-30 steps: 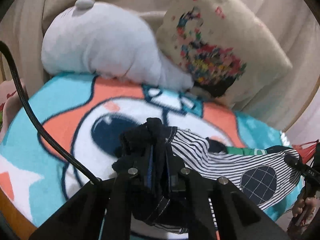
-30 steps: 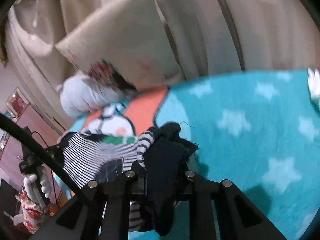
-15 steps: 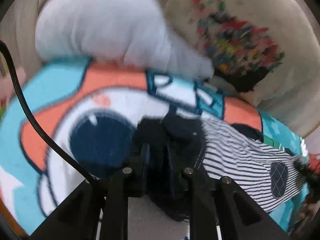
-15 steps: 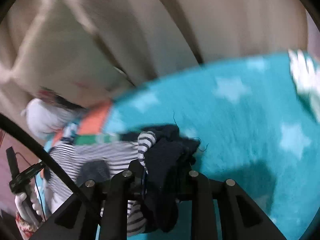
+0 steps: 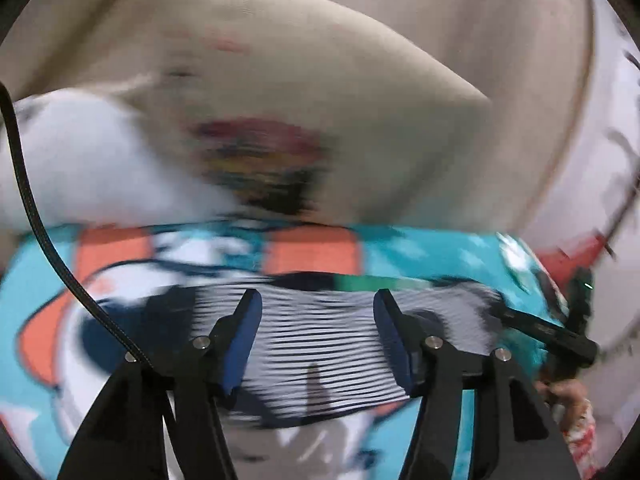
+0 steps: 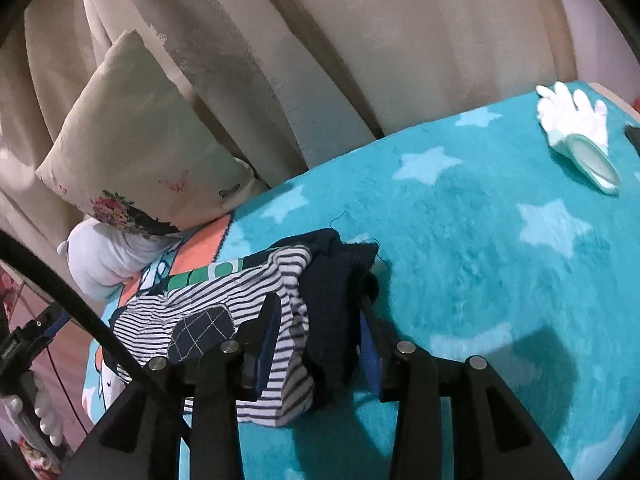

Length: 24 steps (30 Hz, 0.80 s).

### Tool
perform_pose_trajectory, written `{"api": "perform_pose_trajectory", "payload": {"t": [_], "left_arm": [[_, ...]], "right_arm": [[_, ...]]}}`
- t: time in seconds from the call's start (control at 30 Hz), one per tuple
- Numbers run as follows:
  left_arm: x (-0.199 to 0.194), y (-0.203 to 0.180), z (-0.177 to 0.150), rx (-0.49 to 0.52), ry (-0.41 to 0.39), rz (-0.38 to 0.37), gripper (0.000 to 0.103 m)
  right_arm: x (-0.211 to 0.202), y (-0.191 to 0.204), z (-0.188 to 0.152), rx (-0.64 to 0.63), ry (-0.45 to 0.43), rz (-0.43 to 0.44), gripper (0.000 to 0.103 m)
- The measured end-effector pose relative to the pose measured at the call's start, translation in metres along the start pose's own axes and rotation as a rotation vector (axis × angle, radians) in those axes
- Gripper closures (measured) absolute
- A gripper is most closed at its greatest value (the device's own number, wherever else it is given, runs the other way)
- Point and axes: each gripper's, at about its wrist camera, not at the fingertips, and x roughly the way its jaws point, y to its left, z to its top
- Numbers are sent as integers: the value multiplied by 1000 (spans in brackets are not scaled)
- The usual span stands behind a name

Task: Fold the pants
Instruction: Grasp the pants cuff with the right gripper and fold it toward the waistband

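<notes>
The striped navy-and-white pants (image 5: 320, 340) lie spread on the bright blanket (image 5: 420, 256), with a green waistband strip at the far edge. My left gripper (image 5: 316, 300) is open and empty just above them; the view is blurred. In the right wrist view the pants (image 6: 208, 300) show a checked navy patch (image 6: 202, 330) and a bunched dark navy end (image 6: 336, 280). My right gripper (image 6: 320, 308) stands partly open around that bunched end, its blue pads apart beside the cloth.
A beige embroidered cushion (image 6: 136, 148) and a white plush pillow (image 6: 108, 256) rest against the curtain at the back. A white glove (image 6: 576, 128) lies on the teal star blanket (image 6: 500, 260) at the far right. A person's gloved hand (image 6: 40, 412) shows at the left edge.
My left gripper has opened and let go of the dark bunched cloth, and swung right over the striped pants. My right gripper's fingers have spread apart around the navy end.
</notes>
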Motion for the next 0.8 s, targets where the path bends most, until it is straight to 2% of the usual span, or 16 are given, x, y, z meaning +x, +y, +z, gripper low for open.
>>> {"api": "perform_pose_trajectory", "payload": {"t": [0.07,0.17,0.23,0.33,0.43,0.57,0.6,0.63,0.67,0.7,0.77,0.8], "left_arm": [[27,-30,10,43,54,-83,46],[71,-67,24,81,120,-170,46],[114,-93,34,89,199,-224,46],[160,-122,41,109,298,-279,46],[194,-147,42,163,357,-313,46],[225,-167,34,230,439,-343,46],[228,-168,31,240,455,-349,49],[229,-169,29,244,468,-355,66],[231,-172,27,246,488,-373,89],[231,-173,24,251,501,-382,91],[223,-174,23,275,471,-370,94],[218,-171,24,267,457,-373,94]], "right_arm": [[-4,-8,-3,26,-11,7,53],[-2,-17,-8,59,6,22,53],[1,-20,-10,78,17,41,53],[4,-16,-10,65,19,44,52],[11,-14,-9,75,26,63,50],[17,-10,-8,49,25,54,50],[18,-10,-8,41,25,56,50],[18,-9,-8,36,23,58,54],[18,-7,-8,31,17,64,67],[19,-7,-8,31,15,71,71],[19,-5,-6,29,9,86,81],[18,-3,-6,23,1,89,82]]}}
